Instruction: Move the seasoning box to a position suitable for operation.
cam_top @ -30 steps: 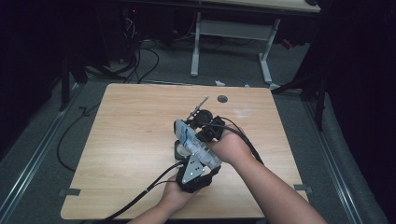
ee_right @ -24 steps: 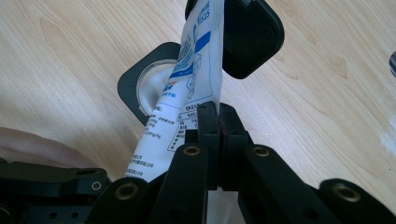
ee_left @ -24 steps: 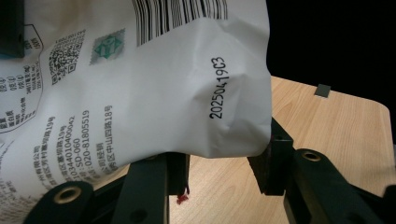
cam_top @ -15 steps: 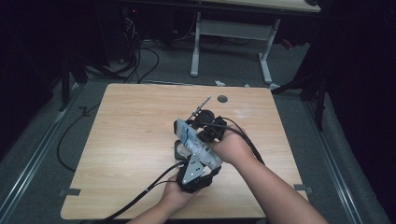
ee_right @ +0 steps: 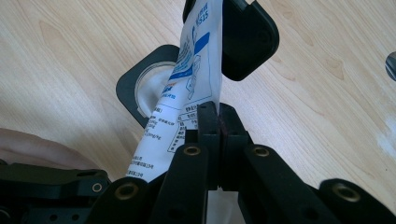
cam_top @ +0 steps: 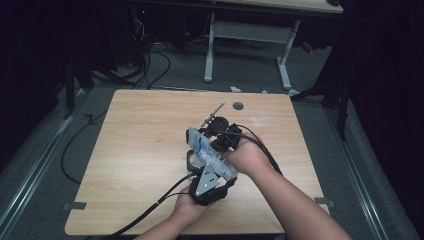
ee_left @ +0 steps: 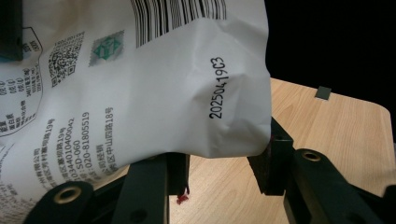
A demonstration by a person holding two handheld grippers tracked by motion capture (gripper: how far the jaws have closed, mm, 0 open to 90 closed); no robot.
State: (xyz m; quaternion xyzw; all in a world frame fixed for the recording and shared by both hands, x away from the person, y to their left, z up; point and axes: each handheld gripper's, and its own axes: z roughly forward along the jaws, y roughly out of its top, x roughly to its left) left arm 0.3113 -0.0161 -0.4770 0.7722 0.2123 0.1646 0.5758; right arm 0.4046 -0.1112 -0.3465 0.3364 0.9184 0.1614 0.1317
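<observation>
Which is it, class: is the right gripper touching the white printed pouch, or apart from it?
Touching. In the right gripper view, the right gripper has its jaws shut flat on the edge of the white printed pouch, with no gap between pads and pouch.

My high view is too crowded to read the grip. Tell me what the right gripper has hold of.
Observer: The right gripper has its jaws shut flat on an edge of a white printed pouch.
Operator: Report the left one.
Observer: The left gripper clamps the pouch's puffed corner, just below a printed number.
Operator: Describe the black thing by the pouch.
Observer: It is a black round-cornered holder with a pale inside, resting on the table.
</observation>
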